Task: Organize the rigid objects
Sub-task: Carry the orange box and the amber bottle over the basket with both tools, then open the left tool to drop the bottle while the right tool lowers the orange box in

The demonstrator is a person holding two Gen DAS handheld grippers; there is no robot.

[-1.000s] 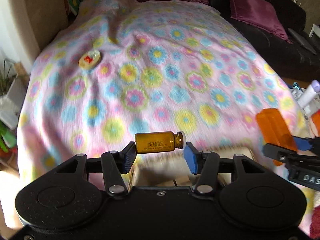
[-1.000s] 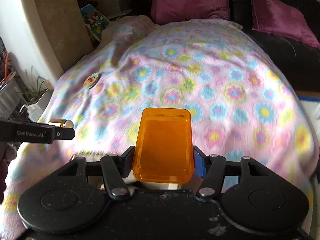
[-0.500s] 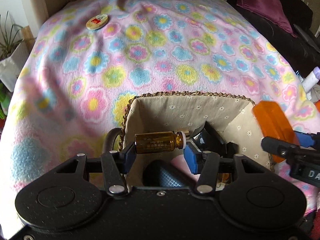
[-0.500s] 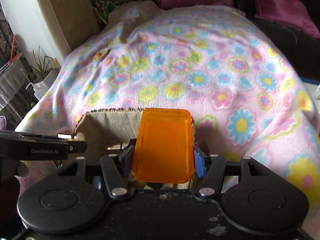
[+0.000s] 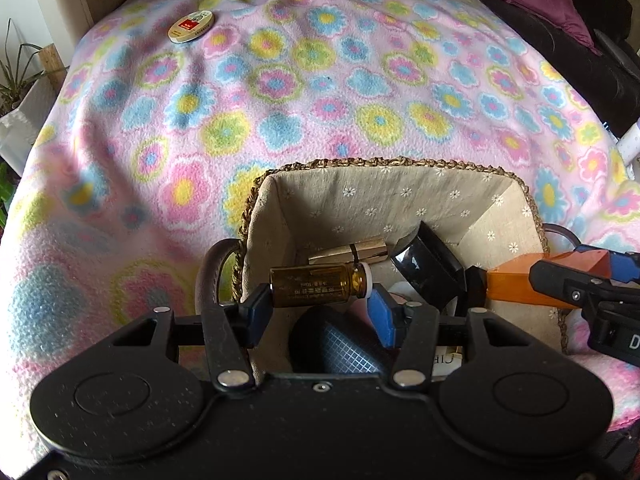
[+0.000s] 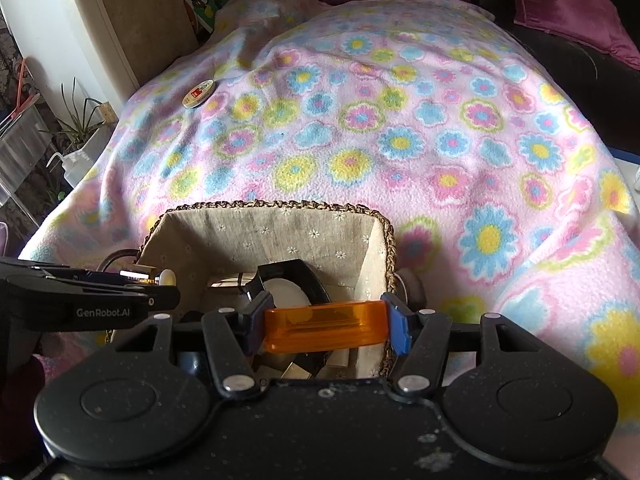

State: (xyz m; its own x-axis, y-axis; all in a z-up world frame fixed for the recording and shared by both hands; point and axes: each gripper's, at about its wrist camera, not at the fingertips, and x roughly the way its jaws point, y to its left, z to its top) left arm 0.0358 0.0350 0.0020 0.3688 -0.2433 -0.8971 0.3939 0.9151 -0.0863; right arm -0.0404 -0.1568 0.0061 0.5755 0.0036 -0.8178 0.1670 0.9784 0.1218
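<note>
Poised directly over lined basket (image 5: 400,196): left gripper (image 5: 320,300) clamping amber vial (image 5: 316,286) crosswise, right gripper (image 6: 326,326) clamping orange box (image 6: 324,330).

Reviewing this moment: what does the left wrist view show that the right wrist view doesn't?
Only the left wrist view shows the amber vial's printed label, held crosswise in the left tongs, and a dark gridded object in the basket.

Only the right wrist view shows the orange box edge-on across the right tongs, and a white spout bottle beside the bed.

Both show the basket, floral blanket, round tin and black-rimmed piece.
</note>
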